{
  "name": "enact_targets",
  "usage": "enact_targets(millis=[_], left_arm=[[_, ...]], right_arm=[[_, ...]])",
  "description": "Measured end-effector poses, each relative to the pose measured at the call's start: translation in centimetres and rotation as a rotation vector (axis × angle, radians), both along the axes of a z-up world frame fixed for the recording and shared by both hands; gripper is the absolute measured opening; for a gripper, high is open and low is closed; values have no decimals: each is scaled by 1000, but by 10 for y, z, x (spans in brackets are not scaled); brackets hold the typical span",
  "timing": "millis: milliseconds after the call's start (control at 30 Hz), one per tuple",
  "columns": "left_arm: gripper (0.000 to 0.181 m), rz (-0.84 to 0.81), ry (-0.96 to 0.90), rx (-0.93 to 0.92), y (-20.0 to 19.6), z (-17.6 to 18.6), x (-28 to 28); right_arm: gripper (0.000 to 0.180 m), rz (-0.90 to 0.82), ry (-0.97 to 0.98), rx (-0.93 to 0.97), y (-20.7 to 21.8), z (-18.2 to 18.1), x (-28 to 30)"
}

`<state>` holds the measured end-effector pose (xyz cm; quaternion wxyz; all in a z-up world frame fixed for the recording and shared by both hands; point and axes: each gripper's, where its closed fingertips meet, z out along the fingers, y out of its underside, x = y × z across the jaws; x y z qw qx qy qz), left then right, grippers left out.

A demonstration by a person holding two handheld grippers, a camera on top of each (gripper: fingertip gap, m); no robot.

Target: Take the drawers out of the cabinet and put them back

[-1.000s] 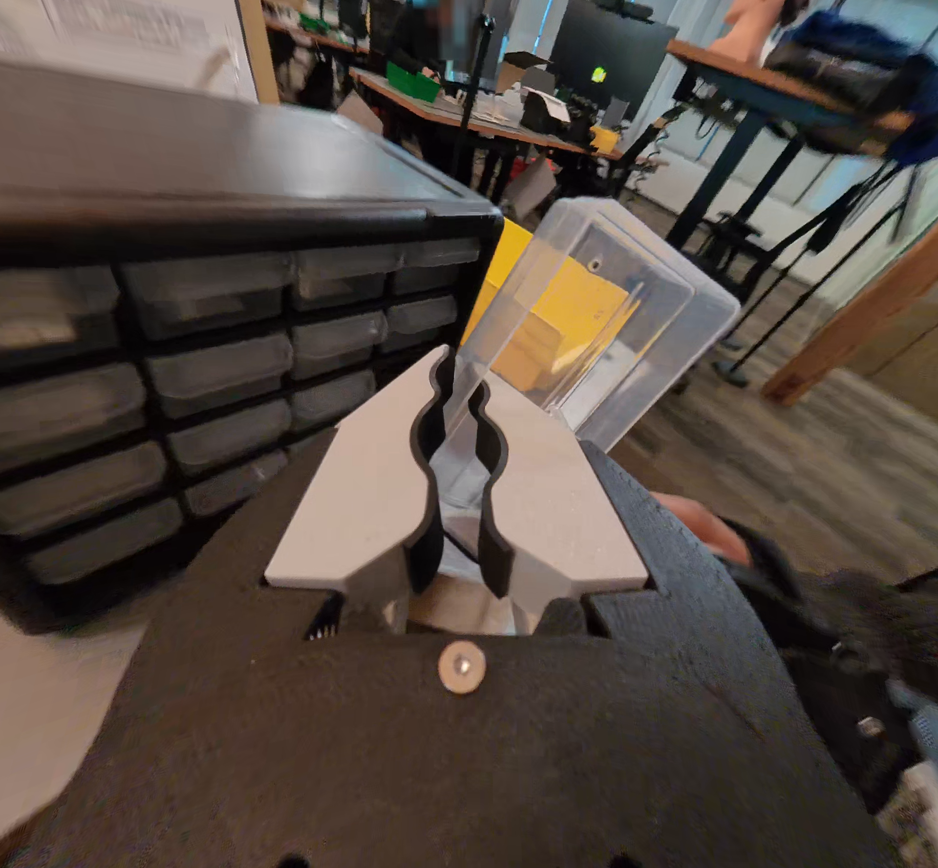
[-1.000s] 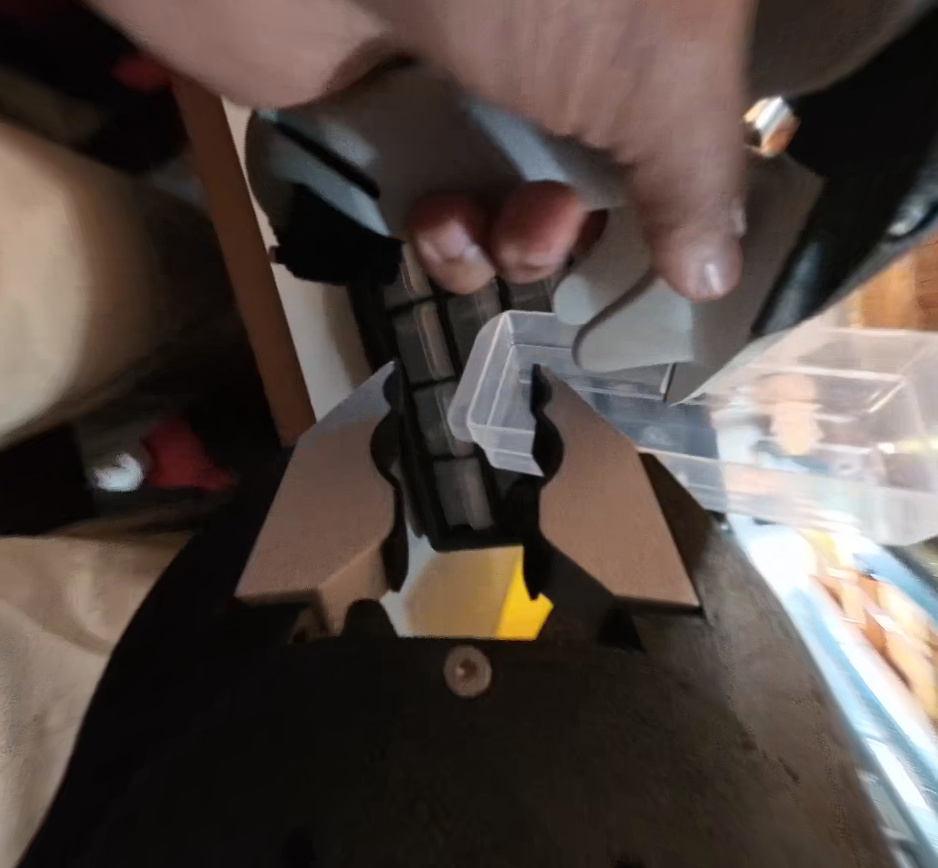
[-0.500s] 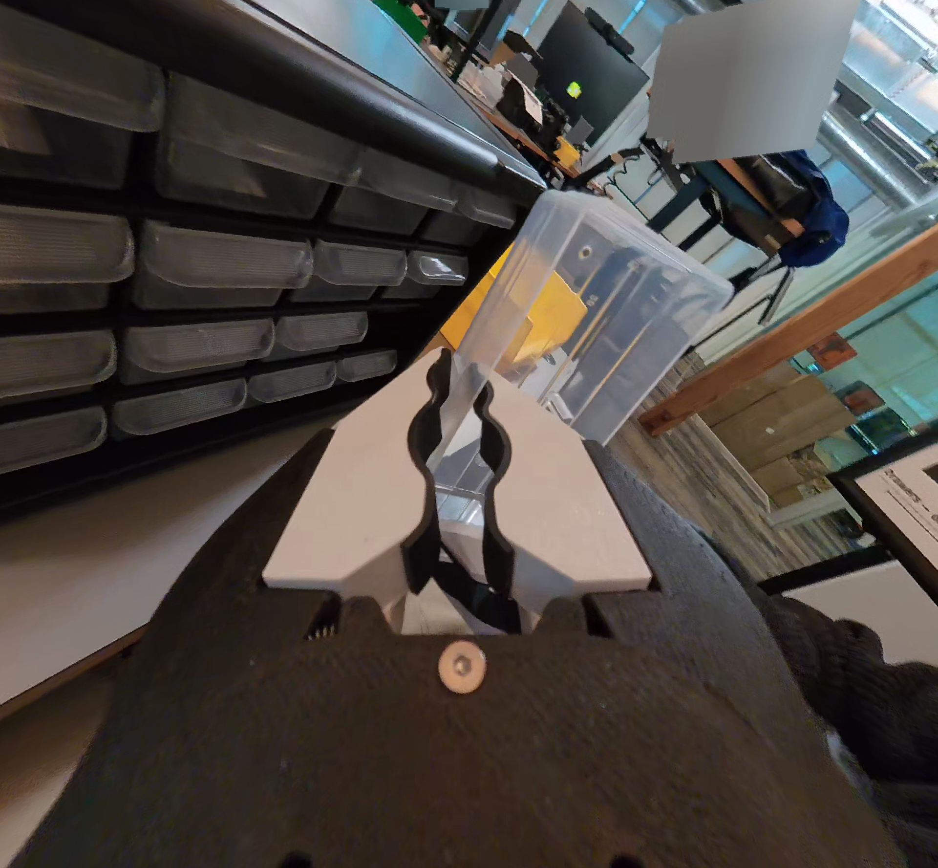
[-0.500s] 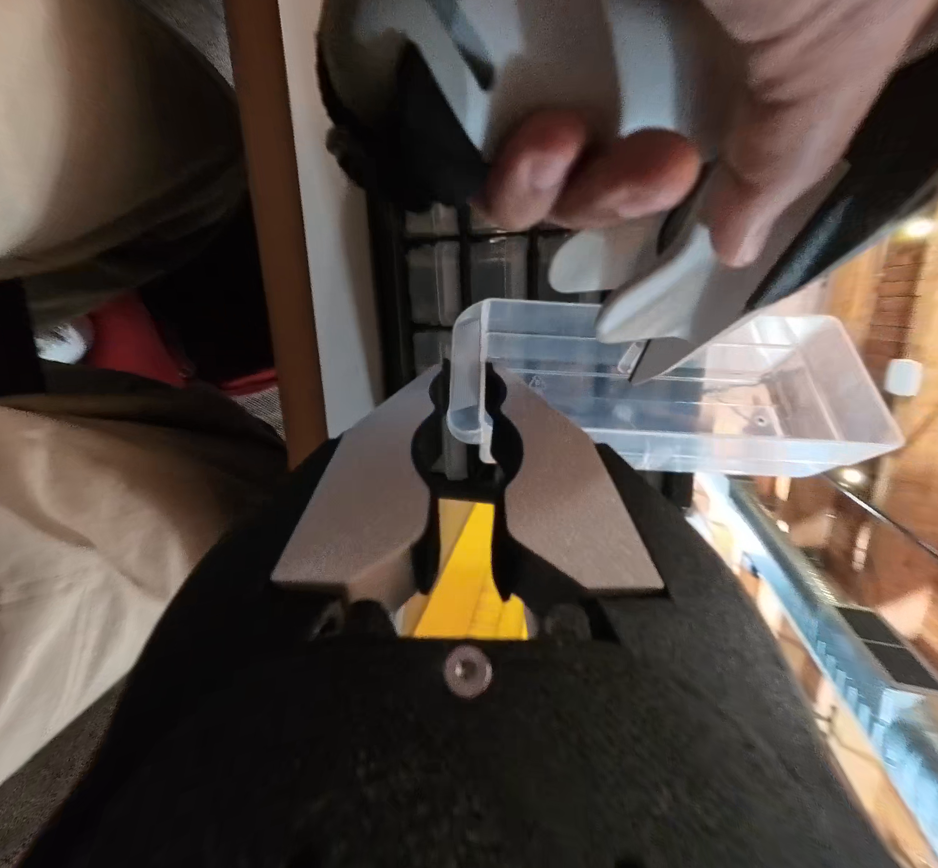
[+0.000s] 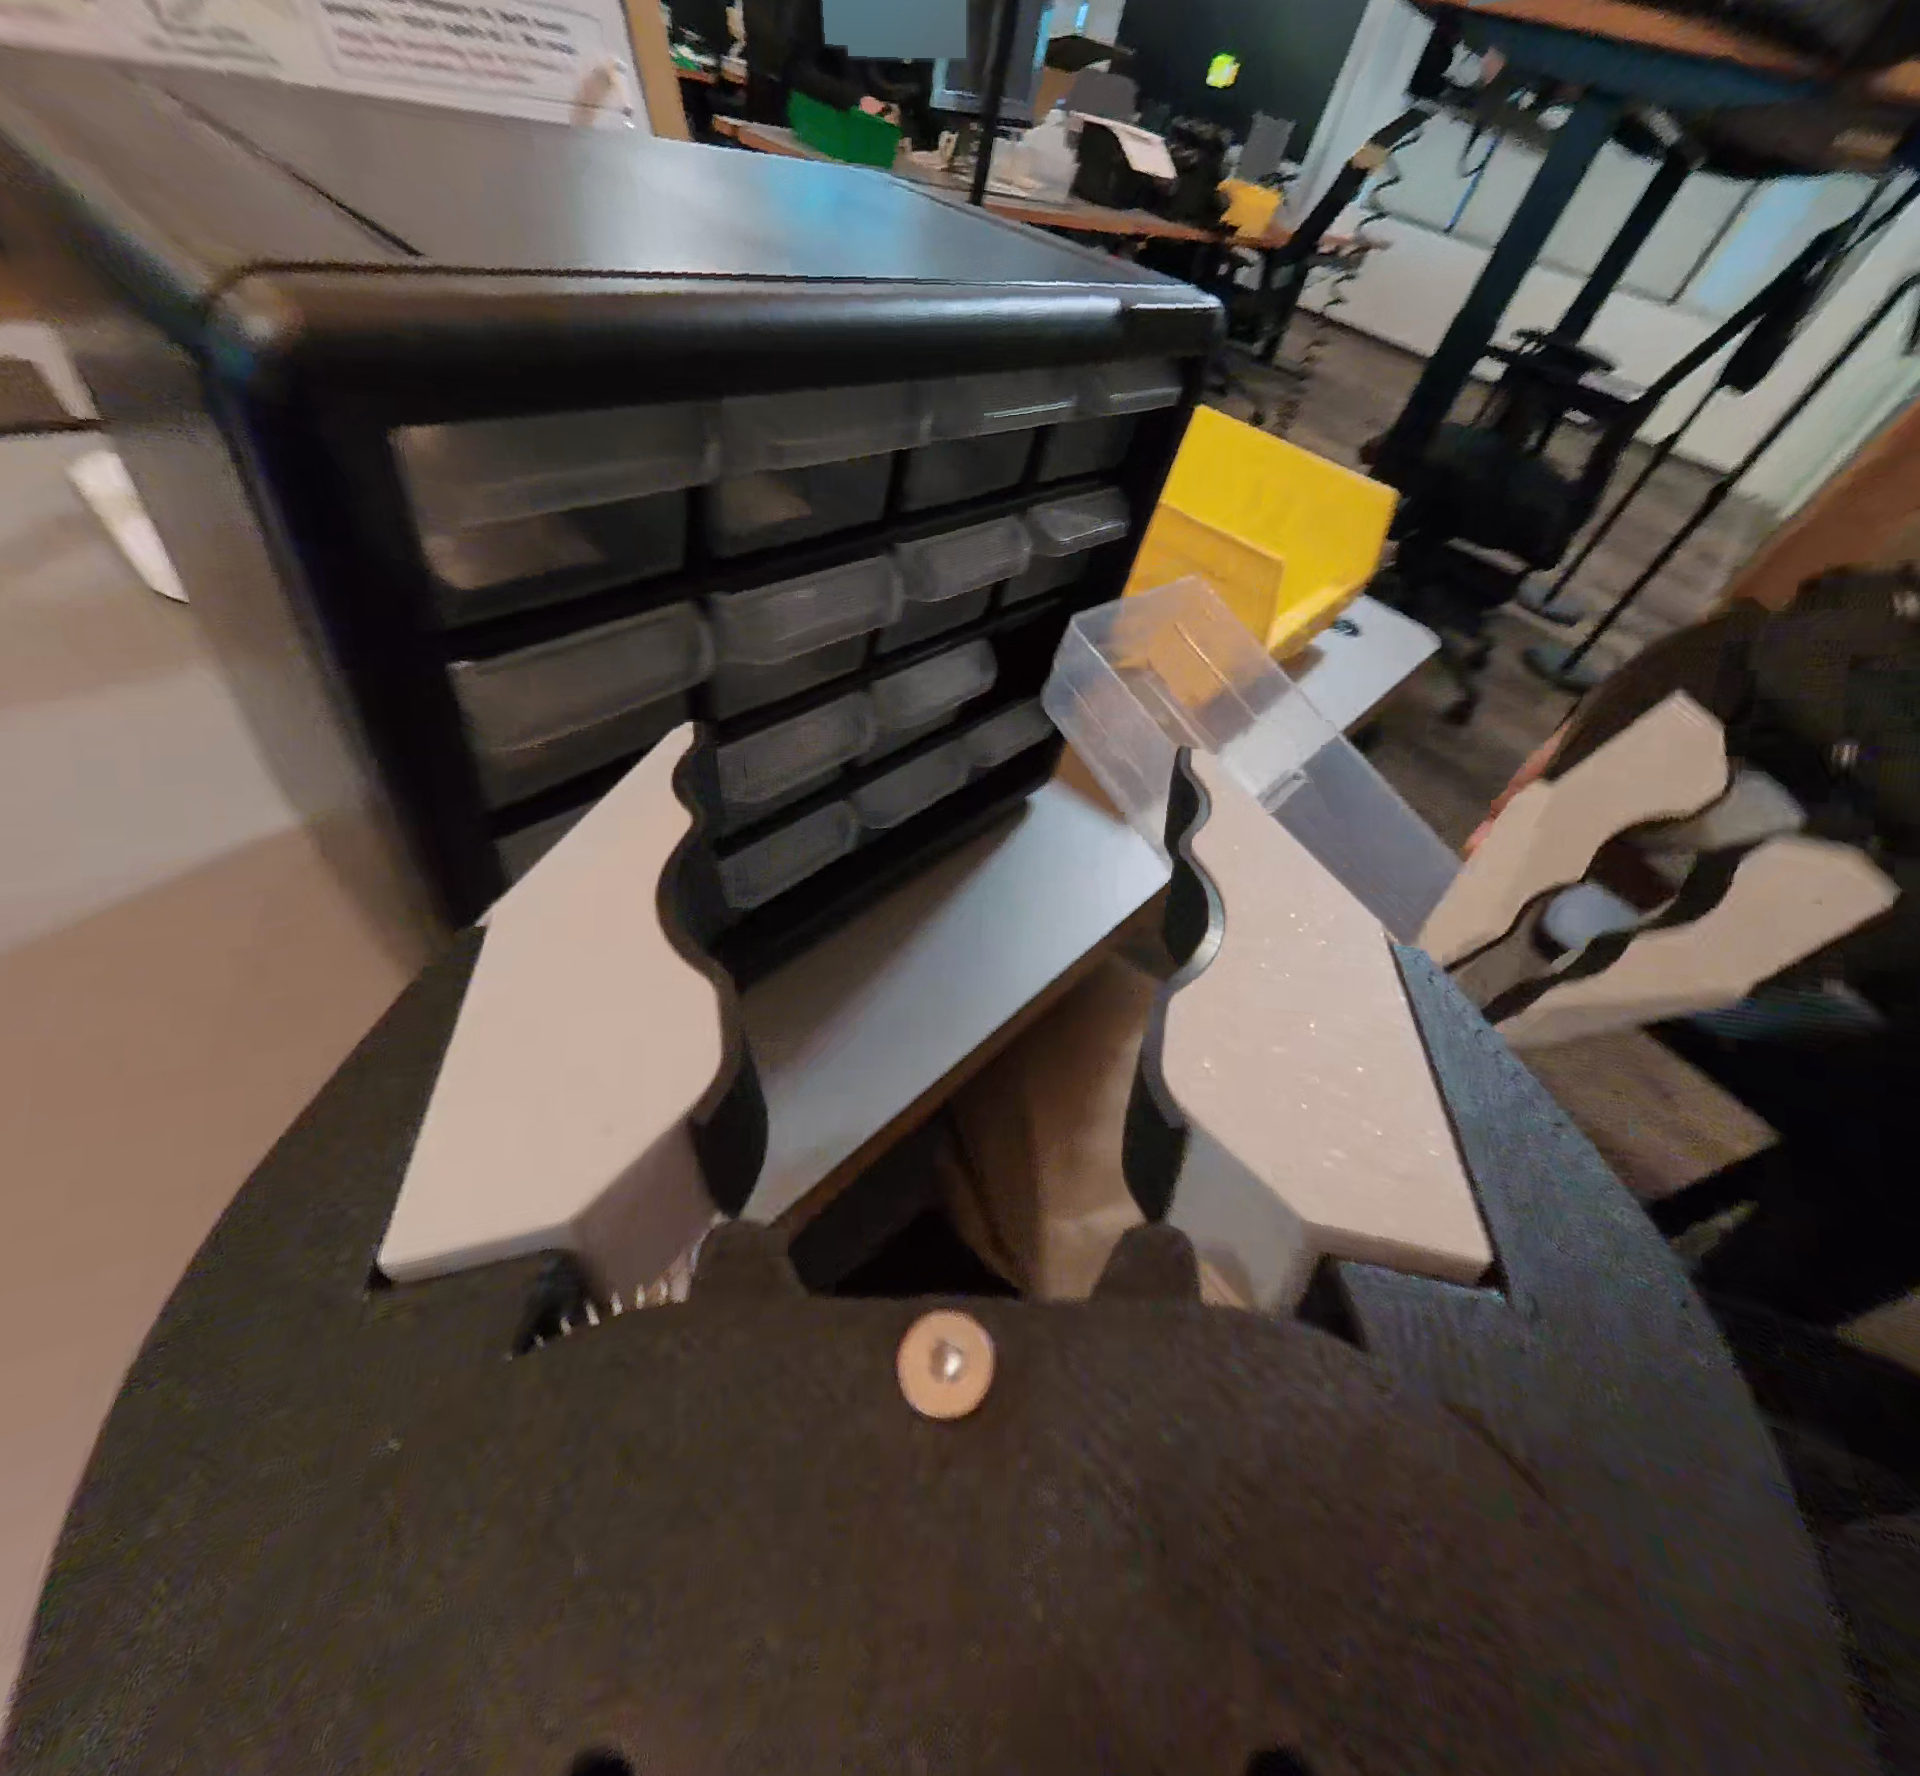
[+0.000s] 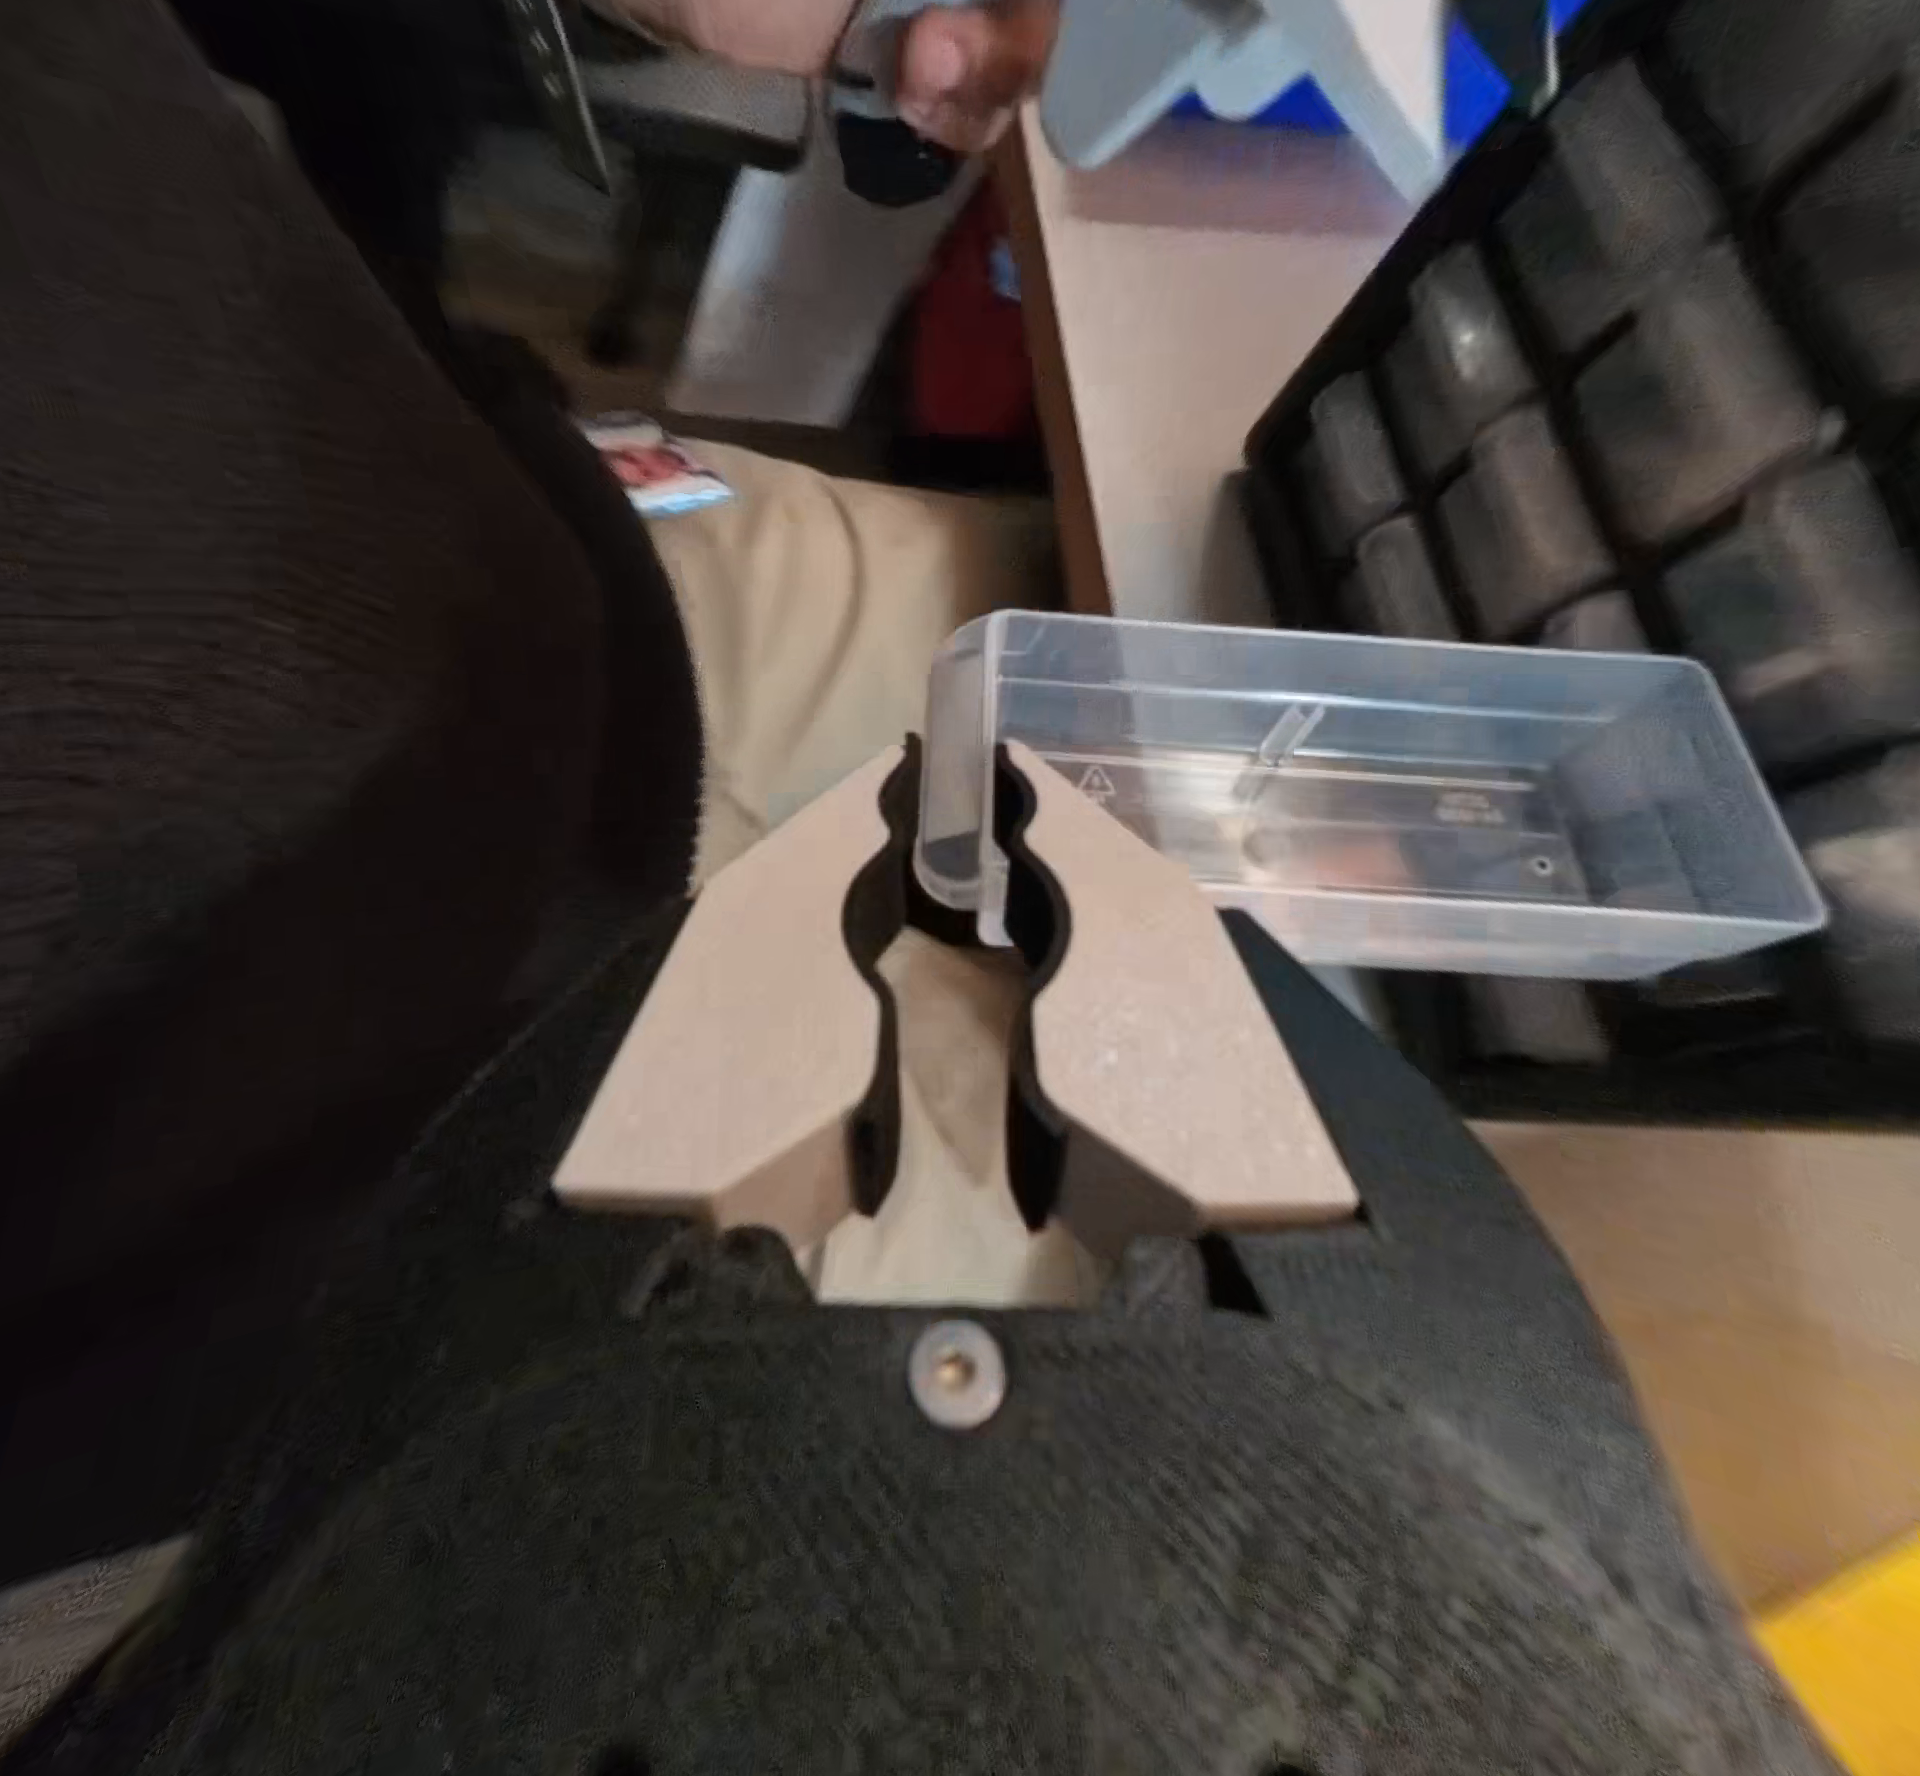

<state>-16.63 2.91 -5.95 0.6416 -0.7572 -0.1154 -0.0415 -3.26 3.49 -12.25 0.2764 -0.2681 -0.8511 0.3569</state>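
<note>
The black cabinet [image 5: 727,355] with rows of clear drawers stands on a table; it also shows at the right of the right wrist view [image 6: 1662,355]. My left gripper [image 5: 932,750] is open and empty, its jaws wide apart in front of the cabinet's lower rows. My right gripper [image 6: 961,755] is shut on the front lip of one clear empty drawer [image 6: 1351,812] and holds it in the air beside the cabinet. In the left wrist view that drawer [image 5: 1174,698] hangs right of the cabinet, held by the right gripper [image 5: 1475,926].
A yellow bin [image 5: 1278,531] stands behind the held drawer. The grey table top [image 5: 935,978] ends in an edge close below my left gripper. Desks, a monitor [image 5: 1247,33] and stands fill the room behind. A person's hand [image 6: 935,53] holds the left gripper.
My left gripper has let go of the clear drawer, opened wide and drawn back. My right gripper has shut on the drawer's front lip and now holds it alone.
</note>
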Motion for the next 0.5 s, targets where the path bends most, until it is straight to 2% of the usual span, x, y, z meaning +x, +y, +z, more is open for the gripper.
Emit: enact_targets(millis=[100, 233, 300, 500], left_arm=[[84, 14, 37, -8, -1, -5, -9], [83, 4, 45, -17, 2, -18, -11], [83, -4, 53, -36, 3, -27, -13], [82, -13, 58, -46, 4, -37, -19]], right_arm=[[12, 18, -118, -194, 25, 10, -1], [12, 100, -283, -357, 42, 20, 4], [12, 126, -339, -399, 46, 20, 4], [12, 143, -339, -437, 55, 25, -8]])
